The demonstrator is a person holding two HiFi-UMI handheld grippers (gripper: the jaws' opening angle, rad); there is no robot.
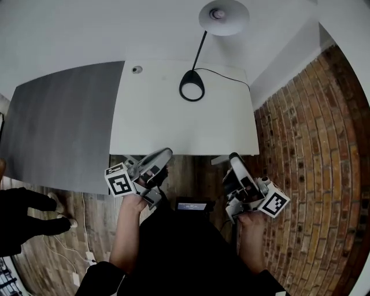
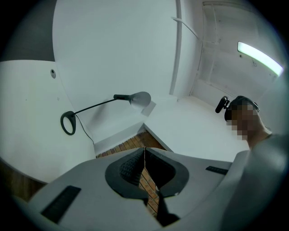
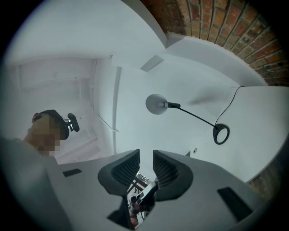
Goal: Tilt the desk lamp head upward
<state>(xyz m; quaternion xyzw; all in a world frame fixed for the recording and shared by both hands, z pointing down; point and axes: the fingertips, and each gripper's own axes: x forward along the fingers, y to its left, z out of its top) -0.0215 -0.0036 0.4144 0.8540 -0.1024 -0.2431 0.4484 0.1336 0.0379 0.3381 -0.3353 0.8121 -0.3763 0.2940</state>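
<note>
White surface [image 1: 173, 121], desk lamp head [image 1: 224, 16] at far edge.
Both hang well short, empty: left gripper [image 1: 166, 153] jaws together, right gripper [image 1: 234, 157] jaws slightly apart.

White table [image 1: 173, 127], black desk lamp [image 1: 193, 75] standing near far edge, round grommet [image 1: 137, 69] far-left

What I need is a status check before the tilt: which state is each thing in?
Desk lamp: standing on the white desk, head facing down, untouched.
Left gripper: shut, empty, away from the lamp.
Right gripper: open, nothing between its jaws, away from the lamp.
Ceiling light: on.
</note>
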